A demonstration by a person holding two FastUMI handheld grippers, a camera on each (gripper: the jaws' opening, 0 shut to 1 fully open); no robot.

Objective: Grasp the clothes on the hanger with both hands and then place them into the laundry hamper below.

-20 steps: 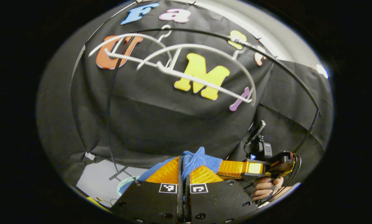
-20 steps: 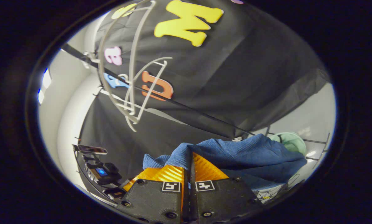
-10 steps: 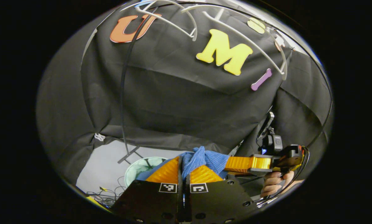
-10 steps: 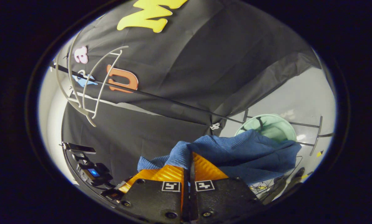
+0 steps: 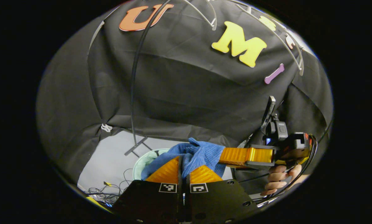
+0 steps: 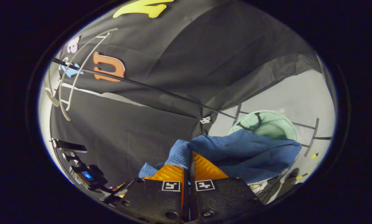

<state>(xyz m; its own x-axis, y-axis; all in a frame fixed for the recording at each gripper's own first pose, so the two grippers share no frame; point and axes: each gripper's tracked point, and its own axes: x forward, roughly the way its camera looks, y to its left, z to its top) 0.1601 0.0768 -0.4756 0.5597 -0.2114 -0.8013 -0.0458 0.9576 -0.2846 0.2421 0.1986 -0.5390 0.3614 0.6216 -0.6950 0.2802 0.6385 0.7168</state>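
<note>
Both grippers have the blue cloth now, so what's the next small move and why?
Probably lower both together toward the green hamper. The left gripper and right gripper each pinch the blue cloth, which hangs above and partly in front of the hamper's open mouth, not yet inside.

black cloth wall, pale grey floor, tangled cables

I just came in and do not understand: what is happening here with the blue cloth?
A person holds a claw in each hand, and both are shut on one blue garment. The left claw pinches one bunch of it, the right claw another. The white hangers on the rail are bare. The pale green hamper stands on the floor beyond the garment, which is not yet in it.
</note>
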